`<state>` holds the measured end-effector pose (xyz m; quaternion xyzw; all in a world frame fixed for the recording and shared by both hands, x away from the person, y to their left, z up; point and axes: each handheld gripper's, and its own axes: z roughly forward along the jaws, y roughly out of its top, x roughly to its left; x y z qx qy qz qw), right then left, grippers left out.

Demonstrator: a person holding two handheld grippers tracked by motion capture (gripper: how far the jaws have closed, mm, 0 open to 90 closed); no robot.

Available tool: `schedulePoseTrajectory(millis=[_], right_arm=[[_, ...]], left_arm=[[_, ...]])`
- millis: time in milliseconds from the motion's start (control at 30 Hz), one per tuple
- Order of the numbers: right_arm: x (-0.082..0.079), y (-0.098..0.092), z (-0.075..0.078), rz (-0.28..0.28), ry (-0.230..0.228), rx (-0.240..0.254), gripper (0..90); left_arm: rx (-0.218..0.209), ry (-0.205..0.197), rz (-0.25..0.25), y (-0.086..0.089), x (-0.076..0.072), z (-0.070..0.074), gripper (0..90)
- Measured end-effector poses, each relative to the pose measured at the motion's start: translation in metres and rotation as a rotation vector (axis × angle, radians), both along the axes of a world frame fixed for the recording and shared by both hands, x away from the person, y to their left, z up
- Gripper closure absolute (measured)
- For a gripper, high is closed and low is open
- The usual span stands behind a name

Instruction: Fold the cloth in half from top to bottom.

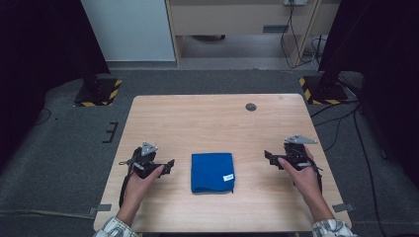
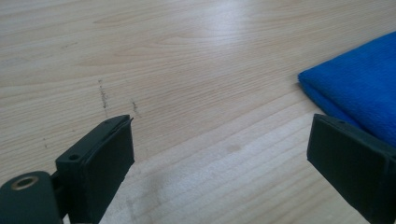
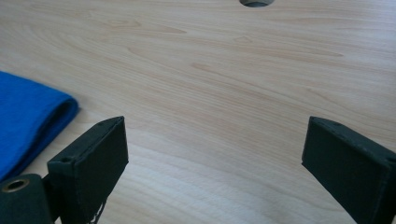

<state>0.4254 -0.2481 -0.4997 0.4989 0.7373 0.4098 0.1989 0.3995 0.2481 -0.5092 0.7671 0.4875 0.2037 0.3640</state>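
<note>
Left claw (image 1: 171, 165), right claw (image 1: 267, 156): jaws apart, empty, flanking folded blue cloth (image 1: 212, 171).

Soft matt blue cloth (image 1: 212, 172) lies on smooth pale wood table (image 1: 207, 118).

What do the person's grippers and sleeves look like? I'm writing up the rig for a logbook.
Both are black handheld units. The left gripper and the right gripper each carry a grey three-cornered plate on top, with a black cable trailing back past the hand. In the gripper views, each has two flat, blocky black jaws with small screw holes and a brass-ringed hole at the lower left. The sleeves look light and checked.
</note>
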Motion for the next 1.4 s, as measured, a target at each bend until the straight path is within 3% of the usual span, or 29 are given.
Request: schedulePoseTrajectory(millis=[333,500,667,833,1000,1133,1167,1400], right_arm=[[0.031,-0.013,-0.009,-0.062,0.057,-0.042,7.4],[0.039,-0.016,-0.020,-0.090,0.097,-0.059,7.4],[0.038,-0.014,-0.026,-0.099,0.114,-0.061,7.4],[0.038,-0.013,-0.031,-0.107,0.124,-0.072,7.2],[0.038,-0.011,-0.035,-0.106,0.135,-0.082,6.3],[0.036,-0.005,-0.037,-0.112,0.120,-0.136,5.6],[0.034,-0.003,-0.039,-0.107,0.104,-0.168,4.8],[0.020,-0.002,-0.040,-0.104,0.093,-0.165,3.9]], left_arm=[[0.034,0.033,0.029,0.009,0.020,-0.011,6.5],[0.048,0.064,0.040,0.012,0.025,-0.020,6.4],[0.060,0.076,0.049,0.013,0.027,-0.024,6.1],[0.083,0.064,0.038,0.011,0.027,-0.026,4.4],[0.078,0.052,0.032,0.011,0.027,-0.028,2.1],[0.079,0.053,0.029,0.011,0.027,-0.028,1.7],[0.080,0.053,0.029,0.011,0.027,-0.028,1.5],[0.080,0.054,0.028,0.011,0.027,-0.028,1.0]])
